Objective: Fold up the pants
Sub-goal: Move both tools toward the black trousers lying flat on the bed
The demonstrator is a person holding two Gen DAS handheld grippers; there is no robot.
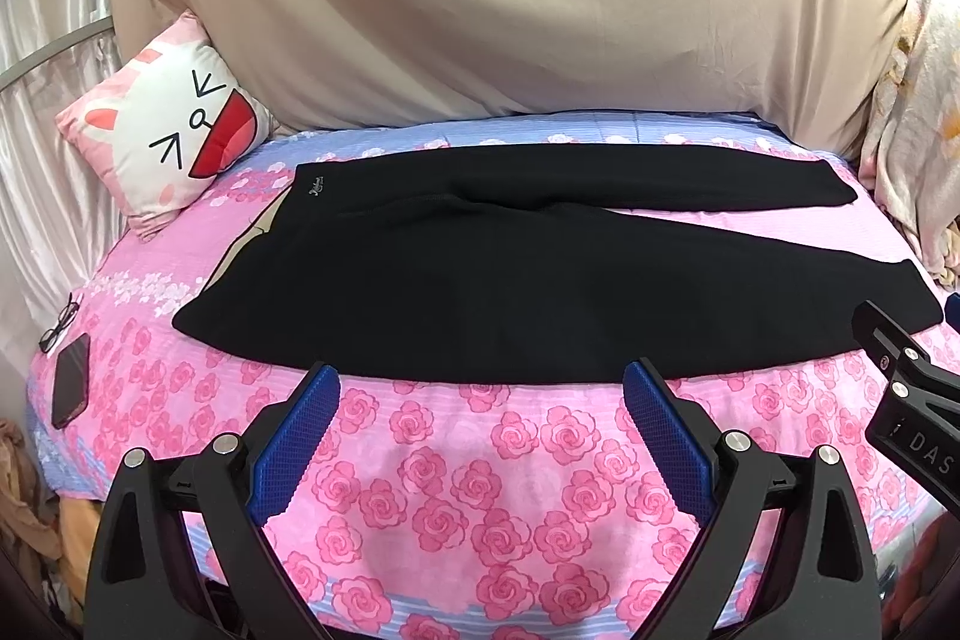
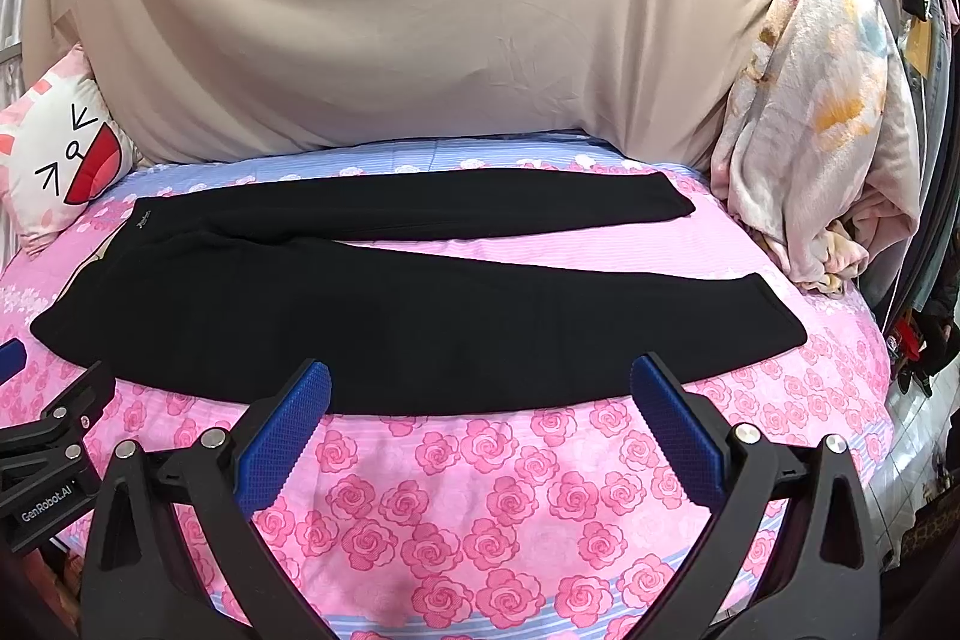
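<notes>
1. Nearest the lens, the left claw [image 1: 477,385] hovers with its 2 blue pads wide apart and nothing between them; the right claw [image 2: 480,385] is likewise spread and empty. Both sit just short of the near edge of the pants.
2. Black pants [image 1: 480,280] lie flat and unfolded on the bed [image 1: 468,490], waistband toward the left by the small logo, 2 legs running right and parting in a narrow V, so pink sheet shows between them.
3. Handling, as a judgement: the cloth looks soft, limp and light, likely a knit. It will sag and drag if lifted from 1 point, so pinching thin edges is better than scooping. Sensible holds are the near waistband corner [image 1: 186,319] for the left claw and the near leg's cuff [image 2: 954,322] for the right, to lay the near leg over the far one.
4. Around it: a cat-face cushion [image 1: 168,142] sits beyond the waistband, close to the garment; glasses [image 1: 60,325] and a phone [image 1: 71,379] lie at the bed's left edge, well apart from it.
5. On the right, a floral blanket [image 2: 816,130] is heaped near the far cuff and could crowd that end. Beige cloth [image 2: 390,10] hangs behind.
</notes>
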